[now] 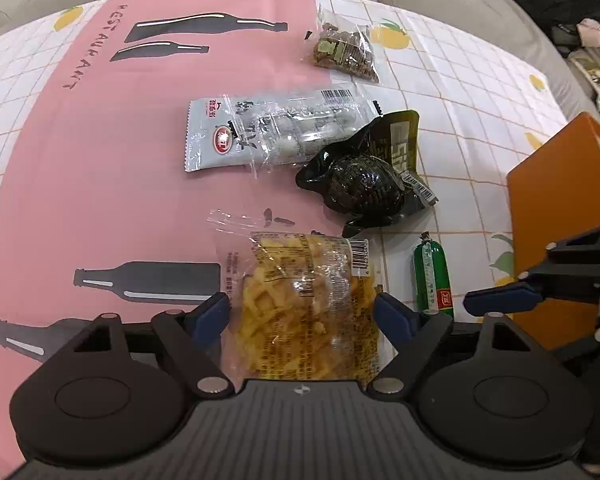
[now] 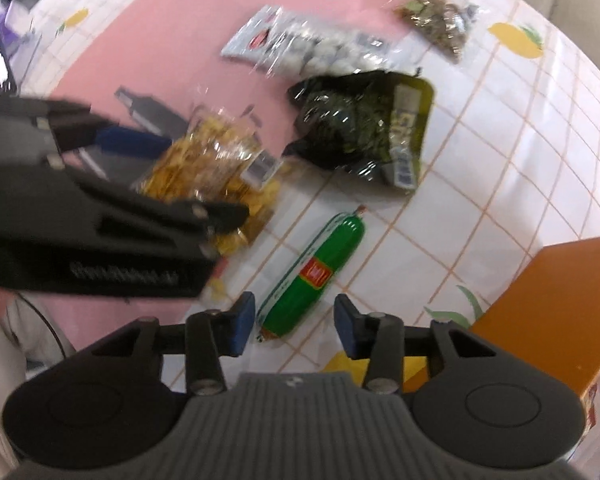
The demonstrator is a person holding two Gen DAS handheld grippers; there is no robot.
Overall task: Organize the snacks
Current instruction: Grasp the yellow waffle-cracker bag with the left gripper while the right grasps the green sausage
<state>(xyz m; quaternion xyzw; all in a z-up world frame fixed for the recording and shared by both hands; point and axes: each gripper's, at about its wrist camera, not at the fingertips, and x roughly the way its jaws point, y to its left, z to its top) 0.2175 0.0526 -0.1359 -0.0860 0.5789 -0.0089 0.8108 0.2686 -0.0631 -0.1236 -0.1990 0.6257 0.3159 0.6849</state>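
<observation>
Looking down the left wrist camera, the left gripper (image 1: 302, 314) has its blue-padded fingers (image 1: 210, 314) spread wide to either side of the yellow chip bag (image 1: 306, 312), which lies flat on the counter (image 1: 80, 152); whether the pads actually touch the plastic, I cannot tell. Beyond it lie the white-grey snack packet (image 1: 276, 132), the dark green pouch (image 1: 366, 178) overlapping that packet's right end, and farther back the small clear bag of brown bits (image 1: 346, 52). Just right of the chips sits the green sausage (image 1: 432, 280), and beyond that the orange box (image 1: 560, 216), with the right gripper's blue pad poking in from the right edge. Over to the right wrist camera, a blurry view: the right gripper (image 2: 296, 326) has its fingers (image 2: 242, 324) parted fairly wide, holding nothing, the near end of the green sausage (image 2: 316, 272) lying on the counter (image 2: 500, 132) between the two pads without clear contact. The left gripper (image 2: 204, 184) reaches in from the left over the yellow chip bag (image 2: 216, 156), with the dark green pouch (image 2: 360, 120), white-grey snack packet (image 2: 300, 44) and small clear bag of brown bits (image 2: 436, 20) beyond, and the orange box (image 2: 552, 312) at right.
</observation>
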